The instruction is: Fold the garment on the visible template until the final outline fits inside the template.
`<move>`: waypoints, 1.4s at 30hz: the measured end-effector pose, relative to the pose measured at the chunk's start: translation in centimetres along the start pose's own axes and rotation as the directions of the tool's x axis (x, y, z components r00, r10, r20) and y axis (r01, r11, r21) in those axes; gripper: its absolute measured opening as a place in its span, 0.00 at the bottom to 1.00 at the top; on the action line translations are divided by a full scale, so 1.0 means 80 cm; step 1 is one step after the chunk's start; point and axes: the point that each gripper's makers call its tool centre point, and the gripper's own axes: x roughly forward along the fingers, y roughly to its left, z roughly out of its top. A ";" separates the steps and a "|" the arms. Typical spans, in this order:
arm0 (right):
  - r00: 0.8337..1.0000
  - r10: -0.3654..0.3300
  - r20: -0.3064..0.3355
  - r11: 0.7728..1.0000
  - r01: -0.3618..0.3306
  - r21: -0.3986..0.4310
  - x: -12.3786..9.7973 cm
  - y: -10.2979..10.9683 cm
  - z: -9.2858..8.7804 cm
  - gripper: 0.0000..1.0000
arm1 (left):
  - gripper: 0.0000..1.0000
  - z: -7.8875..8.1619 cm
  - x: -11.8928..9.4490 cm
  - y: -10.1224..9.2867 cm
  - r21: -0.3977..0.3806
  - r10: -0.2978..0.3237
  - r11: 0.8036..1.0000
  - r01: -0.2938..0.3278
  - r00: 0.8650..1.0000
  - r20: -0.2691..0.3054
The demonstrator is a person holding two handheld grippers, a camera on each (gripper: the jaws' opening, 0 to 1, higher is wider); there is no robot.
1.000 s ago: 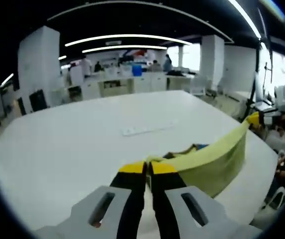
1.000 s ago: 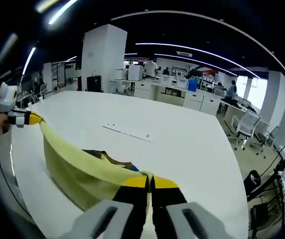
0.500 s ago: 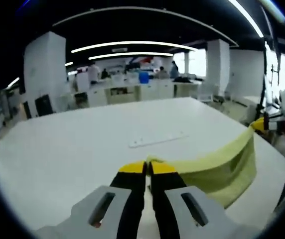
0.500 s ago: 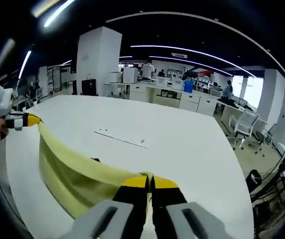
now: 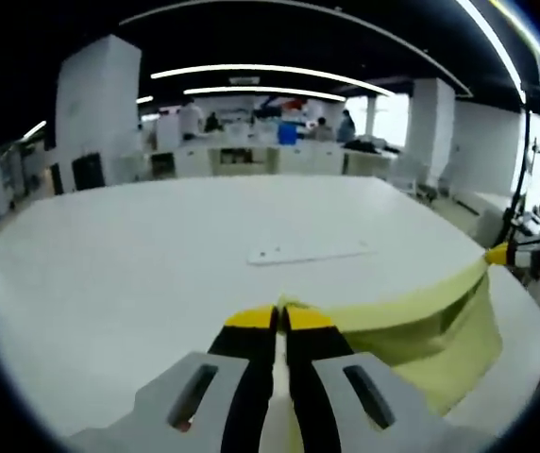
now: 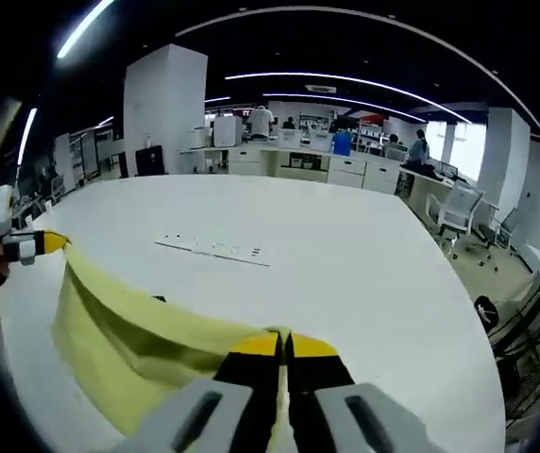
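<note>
A yellow garment (image 5: 412, 326) hangs stretched in the air above the white table (image 5: 138, 264), held by its top edge at both ends. My left gripper (image 5: 280, 319) is shut on one end of that edge. My right gripper (image 6: 283, 343) is shut on the other end, and the yellow garment (image 6: 128, 330) sags below the taut edge in the right gripper view. The right gripper (image 5: 502, 253) enters the left gripper view at far right. At the far left of the right gripper view the left gripper (image 6: 36, 245) appears with a hand behind it.
A flat white strip (image 5: 308, 252) lies on the table beyond the garment, and the same strip (image 6: 213, 248) lies mid-table in the right gripper view. Desks, pillars, office chairs (image 6: 454, 215) and people stand behind the table. The table's far side is bare.
Both grippers have lifted the garment higher, and it now hangs off the table. The dark and blue patch seen under it a second ago is no longer visible.
</note>
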 end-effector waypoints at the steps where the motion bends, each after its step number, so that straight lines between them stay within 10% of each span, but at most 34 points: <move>1: 1.000 -0.003 -0.008 1.000 0.003 0.004 0.004 -0.001 -0.004 0.00 | 0.00 -0.005 0.006 0.001 -0.005 0.002 1.000 -0.002 1.000 -0.002; 10: 0.997 -0.016 -0.076 0.999 0.019 0.037 0.040 -0.009 -0.042 0.00 | 0.00 -0.048 0.042 0.004 -0.027 0.026 0.999 -0.028 0.998 -0.052; 42: 0.988 -0.005 -0.152 0.996 0.019 0.089 0.087 -0.012 -0.090 0.00 | 0.00 -0.102 0.080 0.025 -0.027 0.056 0.998 -0.060 0.989 -0.136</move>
